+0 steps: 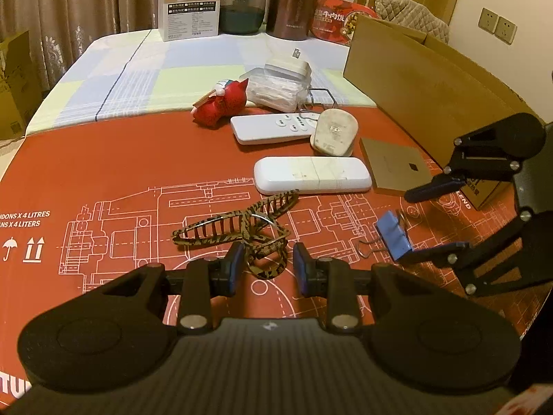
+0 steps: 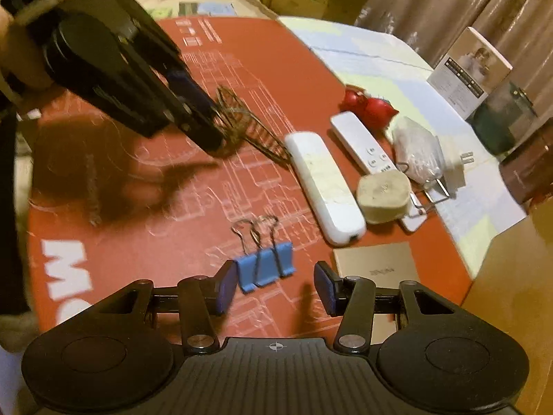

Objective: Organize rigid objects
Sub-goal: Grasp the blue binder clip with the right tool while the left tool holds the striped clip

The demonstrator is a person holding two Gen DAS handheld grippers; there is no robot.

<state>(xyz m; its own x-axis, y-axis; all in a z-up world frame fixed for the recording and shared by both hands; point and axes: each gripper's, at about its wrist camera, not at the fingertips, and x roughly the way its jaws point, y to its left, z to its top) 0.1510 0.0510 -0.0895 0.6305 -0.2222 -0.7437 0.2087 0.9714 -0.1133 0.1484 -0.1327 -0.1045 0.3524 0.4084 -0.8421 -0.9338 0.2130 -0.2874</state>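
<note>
On a red printed mat [image 1: 138,159], we see the left gripper [image 1: 265,264] w/ its pads closed on the loop end of a tortoiseshell hair claw [image 1: 238,223], the claw's toothed arms resting on the mat just in front of a white remote [image 1: 312,174]. The right gripper [image 2: 273,288] stands w/ jaws apart around a blue binder clip [image 2: 264,269], left pad at the clip's edge, right pad clear of it; clip lies on the mat beside a flat tan box [image 2: 376,264], approx. mid-table.
</note>
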